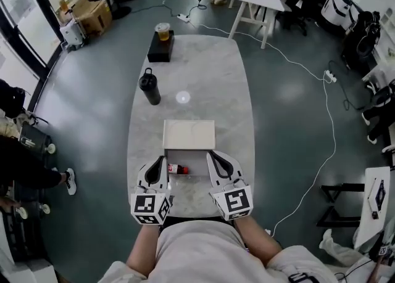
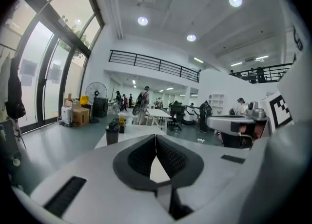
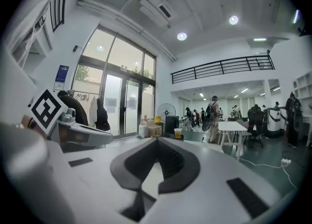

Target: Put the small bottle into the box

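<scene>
Near edge of table (image 1: 210, 84): left gripper (image 1: 159, 164) and right gripper (image 1: 216, 159) both have jaws fully together, nothing held. They flank the open box (image 1: 196, 159) at its near corners. The small bottle (image 1: 178, 169) lies inside the box, at its near left wall. Lid (image 1: 189, 134) stands open beyond. Further off, a black flask (image 1: 149, 87) stands near the left edge, with bare tabletop to its right. A cup (image 1: 162, 31) sits at the far end.

The head camera looks steeply down from above the person onto the whole table (image 1: 210, 78), with the left gripper (image 1: 162, 159) and right gripper (image 1: 212, 154) near the frame's lower edge. Each gripper camera sits close behind its own jaws and faces level along the tabletop into the hall. All three views share the cup (image 1: 162, 31). Both gripper views share the fan (image 2: 96, 92).
</scene>
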Available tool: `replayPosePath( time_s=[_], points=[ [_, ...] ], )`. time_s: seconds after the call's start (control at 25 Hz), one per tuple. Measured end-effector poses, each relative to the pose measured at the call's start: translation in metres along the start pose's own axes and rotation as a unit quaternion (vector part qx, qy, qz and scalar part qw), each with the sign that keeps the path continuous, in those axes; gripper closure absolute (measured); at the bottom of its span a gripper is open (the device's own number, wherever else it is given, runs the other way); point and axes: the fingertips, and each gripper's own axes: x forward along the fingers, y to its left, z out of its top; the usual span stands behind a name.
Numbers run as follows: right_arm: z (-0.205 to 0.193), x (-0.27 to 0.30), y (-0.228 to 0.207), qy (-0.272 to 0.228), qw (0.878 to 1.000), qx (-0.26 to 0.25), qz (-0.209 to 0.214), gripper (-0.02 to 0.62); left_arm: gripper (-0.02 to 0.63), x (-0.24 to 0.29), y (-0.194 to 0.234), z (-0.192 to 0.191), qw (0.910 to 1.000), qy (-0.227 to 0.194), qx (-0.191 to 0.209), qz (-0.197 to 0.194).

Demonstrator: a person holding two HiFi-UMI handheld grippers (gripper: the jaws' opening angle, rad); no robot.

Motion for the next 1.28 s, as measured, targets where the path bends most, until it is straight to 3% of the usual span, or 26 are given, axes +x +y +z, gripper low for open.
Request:
replayPosePath(
  time_s=[0.36,0.6,0.76,1.04,1.28],
  points=[
    [0.074,-0.01,-0.008,-0.097,0.993,-0.059,-0.025,0.571,0.583,-0.017,0.001,0.066,0.996,-0.082,0.032,0.011],
    [0.072,-0.005,-0.002,-0.086,0.995,-0.045,-0.008,0.571,0.583,-0.009,-0.006,0.084,0.9941,-0.101,0.037,0.009],
    [0.075,-0.004,0.001,-0.097,0.993,-0.06,0.002,0.571,0.583,-0.009,-0.01,0.084,0.9938,-0.103,0.041,0.006],
    [0.071,-0.004,-0.002,-0.085,0.995,-0.044,0.005,0.571,0.583,-0.009,-0.015,0.085,0.9932,-0.106,0.046,0.003],
    [0.076,-0.005,-0.004,-0.098,0.994,-0.052,0.005,0.571,0.583,-0.011,-0.008,0.084,0.9932,-0.106,0.044,0.019]
  ],
)
